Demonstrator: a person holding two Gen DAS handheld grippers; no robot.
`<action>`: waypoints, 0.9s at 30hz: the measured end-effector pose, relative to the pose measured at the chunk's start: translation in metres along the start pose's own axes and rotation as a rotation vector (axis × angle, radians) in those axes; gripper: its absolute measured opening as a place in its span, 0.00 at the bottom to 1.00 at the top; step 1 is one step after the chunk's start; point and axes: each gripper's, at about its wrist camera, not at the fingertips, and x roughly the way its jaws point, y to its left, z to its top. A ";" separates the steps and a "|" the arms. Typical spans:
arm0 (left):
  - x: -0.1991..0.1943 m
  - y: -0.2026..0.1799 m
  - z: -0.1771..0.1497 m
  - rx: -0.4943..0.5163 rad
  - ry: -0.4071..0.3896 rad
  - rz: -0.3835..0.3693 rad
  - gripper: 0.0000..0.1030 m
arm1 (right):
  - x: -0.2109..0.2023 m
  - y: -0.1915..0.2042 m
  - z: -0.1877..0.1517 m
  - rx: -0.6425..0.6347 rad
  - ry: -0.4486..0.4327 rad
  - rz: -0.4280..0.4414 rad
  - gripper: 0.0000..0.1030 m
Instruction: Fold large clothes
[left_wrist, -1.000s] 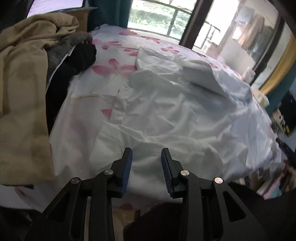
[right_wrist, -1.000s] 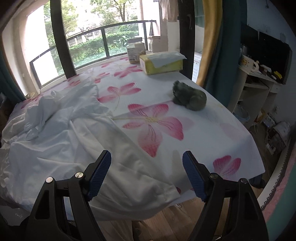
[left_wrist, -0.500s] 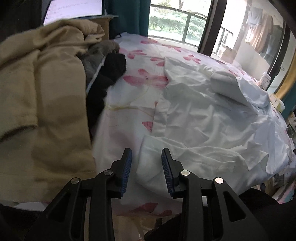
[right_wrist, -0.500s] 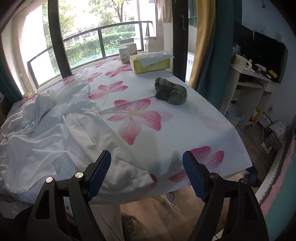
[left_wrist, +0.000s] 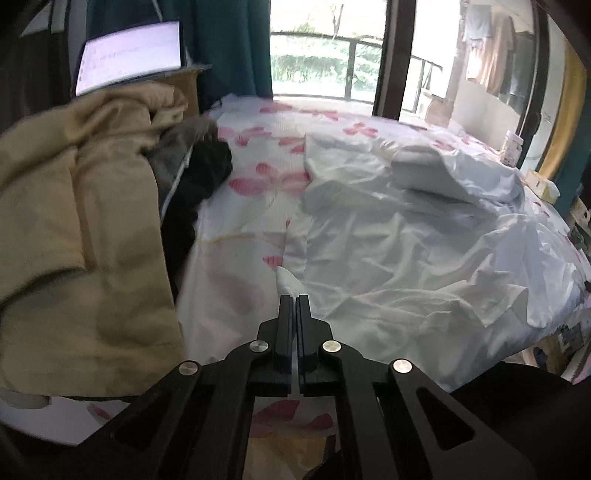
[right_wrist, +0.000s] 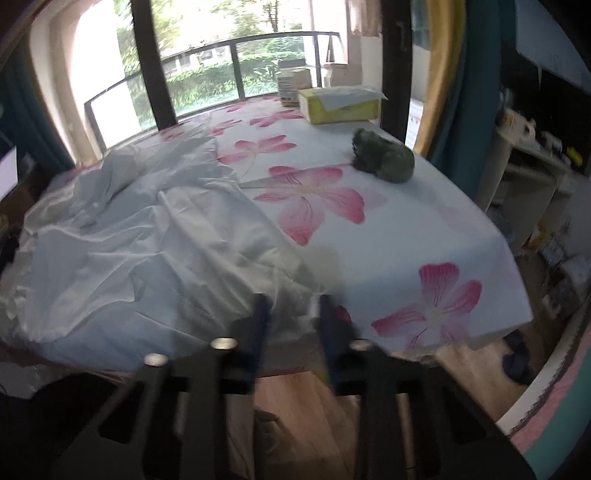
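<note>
A large crumpled white garment (left_wrist: 406, 251) lies spread over the flower-print tablecloth (left_wrist: 240, 229). My left gripper (left_wrist: 296, 297) has its jaws closing together on the garment's near left corner, and a small peak of white cloth sticks up between the tips. In the right wrist view the same white garment (right_wrist: 147, 251) covers the left half of the table. My right gripper (right_wrist: 291, 306) is blurred at the garment's near right hem. Its jaws are closing with the hem between them, and a gap still shows between the pads.
A pile of beige cloth (left_wrist: 74, 221) and dark clothes (left_wrist: 199, 177) sits at the table's left. A lit screen (left_wrist: 129, 55) stands behind it. A green soft toy (right_wrist: 384, 158) and a yellow tissue box (right_wrist: 340, 105) sit far right. The table's edge drops to wooden floor just below both grippers.
The left jaws closed from open onto the garment's corner after swinging left. The right jaws narrowed sharply around the hem, and that view shifted slightly.
</note>
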 end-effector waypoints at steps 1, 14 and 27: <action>-0.005 -0.001 0.002 0.006 -0.016 0.004 0.01 | -0.002 0.003 0.001 -0.018 -0.002 -0.002 0.05; -0.048 0.010 0.025 -0.026 -0.190 0.022 0.01 | -0.043 -0.001 0.054 0.035 -0.156 0.107 0.05; -0.060 0.025 0.056 -0.081 -0.282 0.059 0.01 | -0.027 0.007 0.107 0.009 -0.187 0.115 0.05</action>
